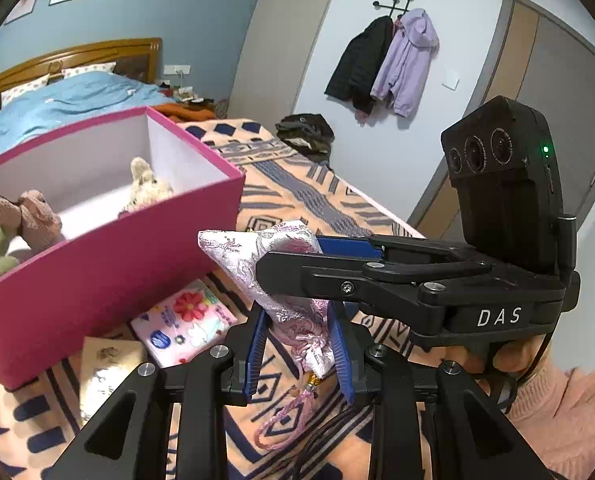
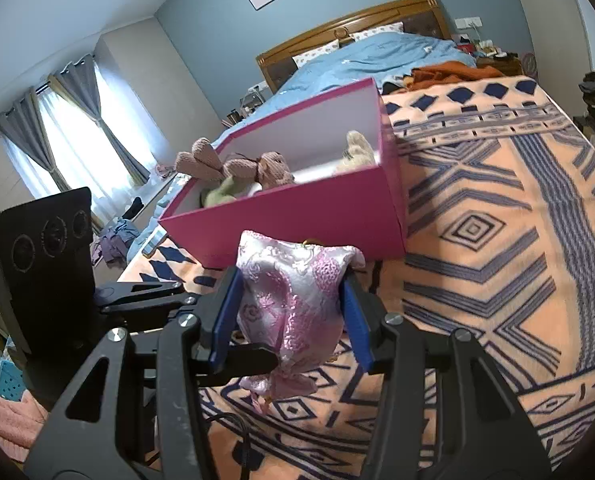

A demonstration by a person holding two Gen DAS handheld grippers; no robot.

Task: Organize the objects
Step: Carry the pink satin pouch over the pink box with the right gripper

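Both the left tongs (image 1: 299,344) and right tongs (image 2: 291,316) clamp one pink brocade pouch (image 2: 293,304); the pink box (image 2: 297,216) sits just beyond them.

glossy brocade pouch (image 2: 293,304), matt box (image 2: 297,216)

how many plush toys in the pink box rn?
3 visible in the pink box: a pinkish-brown knit toy and a green one together at the window-side end, a cream one in the opposite corner. The near wall hides the floor, so more may be there.
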